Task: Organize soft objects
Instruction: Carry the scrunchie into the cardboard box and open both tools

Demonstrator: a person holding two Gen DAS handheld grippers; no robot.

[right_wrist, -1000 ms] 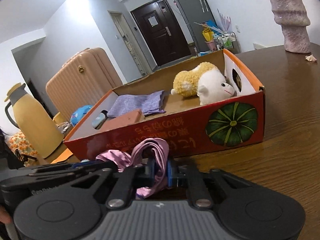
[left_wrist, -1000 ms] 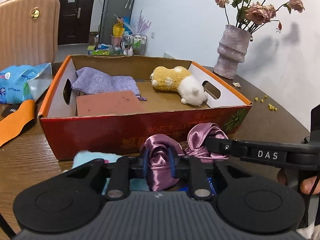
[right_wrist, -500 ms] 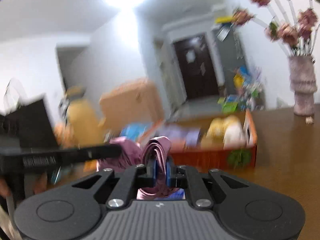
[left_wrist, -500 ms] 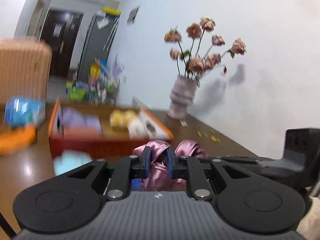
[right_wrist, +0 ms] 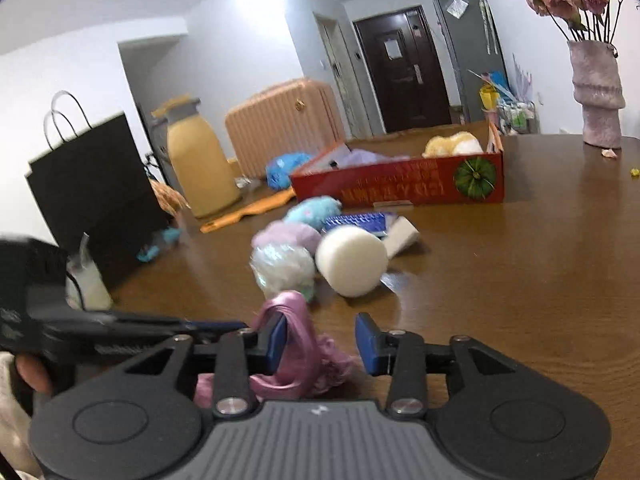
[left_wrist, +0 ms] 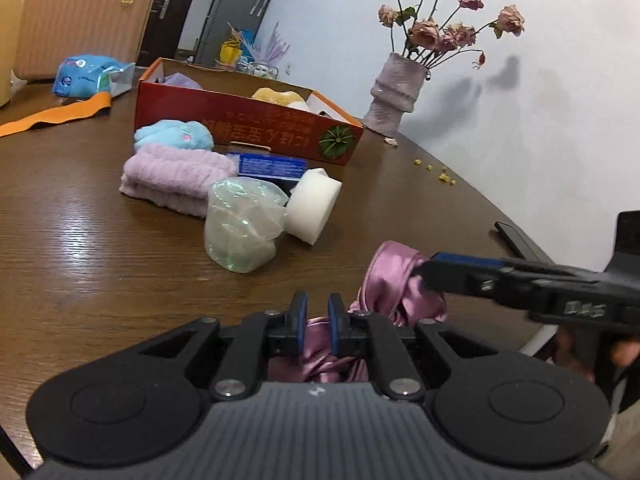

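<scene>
Pink satin cloth [left_wrist: 394,280] bunched on the desk [left_wrist: 100,264] at the near edge, strung between both tools, long axis left to right. Left tool [left_wrist: 318,330] clamped on one end. Right tool [right_wrist: 321,342], jaws just opened, apart; cloth against the left pad only, released. Red cardboard box [right_wrist: 400,188] well apart, ahead across the desk, beyond white foam roll [right_wrist: 352,260] and lilac towel [left_wrist: 176,178]. Left tool alone positioned to carry. Glossy brown wood surface; vase [left_wrist: 394,94] beside white wall, suitcase [right_wrist: 280,120] behind.
</scene>
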